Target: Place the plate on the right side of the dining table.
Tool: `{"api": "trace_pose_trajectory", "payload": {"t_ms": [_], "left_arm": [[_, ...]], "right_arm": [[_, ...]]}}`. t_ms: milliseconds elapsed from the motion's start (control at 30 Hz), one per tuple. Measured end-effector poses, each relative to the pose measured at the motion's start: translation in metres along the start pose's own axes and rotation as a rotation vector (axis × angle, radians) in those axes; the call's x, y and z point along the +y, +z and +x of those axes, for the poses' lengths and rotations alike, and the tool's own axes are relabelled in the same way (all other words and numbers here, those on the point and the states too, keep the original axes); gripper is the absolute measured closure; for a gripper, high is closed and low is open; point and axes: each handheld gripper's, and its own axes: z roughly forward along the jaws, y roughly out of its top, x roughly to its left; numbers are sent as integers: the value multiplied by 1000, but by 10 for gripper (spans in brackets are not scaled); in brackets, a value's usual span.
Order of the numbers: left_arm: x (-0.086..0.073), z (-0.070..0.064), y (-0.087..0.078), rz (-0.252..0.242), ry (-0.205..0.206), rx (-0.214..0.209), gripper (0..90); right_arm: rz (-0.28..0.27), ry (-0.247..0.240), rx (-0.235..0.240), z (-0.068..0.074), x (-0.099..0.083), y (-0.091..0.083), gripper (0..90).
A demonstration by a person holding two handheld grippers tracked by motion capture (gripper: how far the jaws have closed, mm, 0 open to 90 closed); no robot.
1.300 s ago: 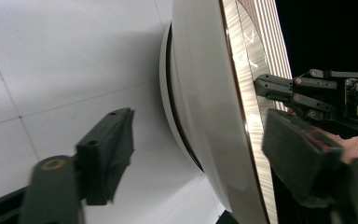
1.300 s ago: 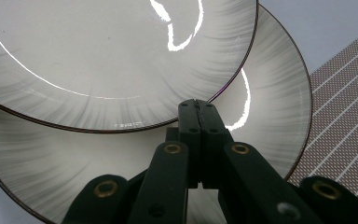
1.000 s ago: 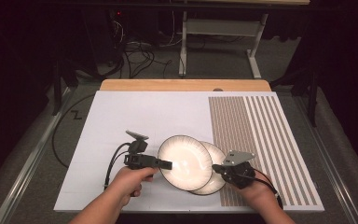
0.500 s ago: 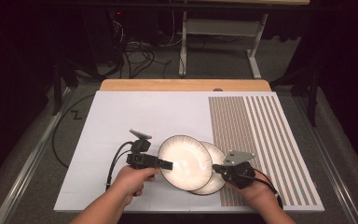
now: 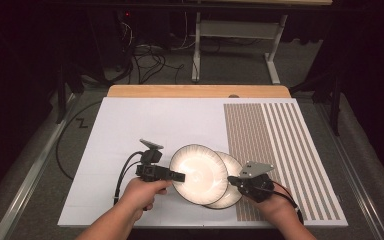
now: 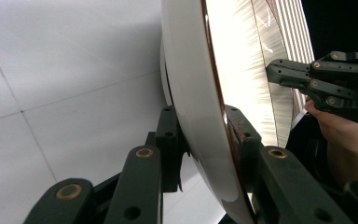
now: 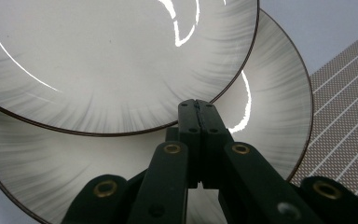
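Two round white plates with fine grey rays and dark rims overlap near the front of the mat. The upper plate (image 5: 199,172) (image 7: 112,60) is tilted, its left rim raised. My left gripper (image 5: 177,176) (image 6: 201,114) is shut on that left rim (image 6: 205,116), one jaw under it and one above. The lower plate (image 5: 231,194) (image 7: 270,102) lies flat beneath it, offset to the right. My right gripper (image 5: 233,180) (image 7: 198,105) is shut with nothing between its jaws, its tips over the lower plate beside the upper plate's edge.
A white mat (image 5: 145,125) covers the table, with a brown striped panel (image 5: 280,145) on its right side. A wooden table edge (image 5: 195,91) runs along the back. The left gripper's black cable (image 5: 122,175) loops over the mat's front left.
My left gripper has shifted slightly to the right with the upper plate's rim in it. The right gripper and the lower plate have stayed put.
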Motion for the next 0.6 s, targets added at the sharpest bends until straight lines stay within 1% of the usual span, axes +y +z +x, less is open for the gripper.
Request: {"api": "trace_pose_trajectory", "payload": {"t_ms": [33, 100, 133, 167, 200, 233, 267, 300, 333, 367, 400, 433, 467, 500, 533, 600], "left_arm": [[0, 0, 0, -1, 0, 0, 710], [0, 0, 0, -4, 2, 0, 712], [0, 0, 0, -3, 4, 0, 712], [0, -1, 0, -5, 4, 0, 714], [0, -1, 0, -6, 5, 0, 714], [-1, -1, 0, -11, 8, 0, 716], [-1, -1, 0, -11, 8, 0, 718], [-1, -1, -1, -14, 9, 0, 722], [-1, -2, -1, -17, 10, -1, 722], [-2, -2, -1, -26, 7, 0, 727], [-2, -2, -1, -26, 7, 0, 727], [-3, -2, -1, -35, 4, 0, 728], [-4, -2, -1, -40, 3, -1, 728], [-4, -2, -1, -40, 3, -1, 729], [-4, -2, -1, -45, 4, 0, 730], [-5, -2, -3, -57, 10, 4, 732]], "right_arm": [[0, 0, 0, 0, 0, 0, 900], [-29, 8, -3, -1, 1, -4, 882], [-29, 8, -3, -1, 1, -4, 882], [-48, 12, -10, -3, 0, -7, 867], [-48, 12, -10, -3, 0, -7, 867], [-55, 28, -14, -5, 0, -9, 847], [-55, 28, -14, -5, 0, -9, 847], [-65, 40, -18, -8, -1, -10, 835], [-65, 40, -18, -8, -1, -10, 823], [-75, 54, -22, -11, -2, -12, 798], [-75, 54, -22, -11, -2, -12, 798], [-84, 61, -30, -14, -4, -13, 767], [-88, 72, -34, -15, -5, -14, 753], [-88, 72, -34, -15, -5, -14, 753], [-96, 89, -34, -19, -7, -16, 731], [-102, 102, -42, -22, -8, -18, 704]]}}
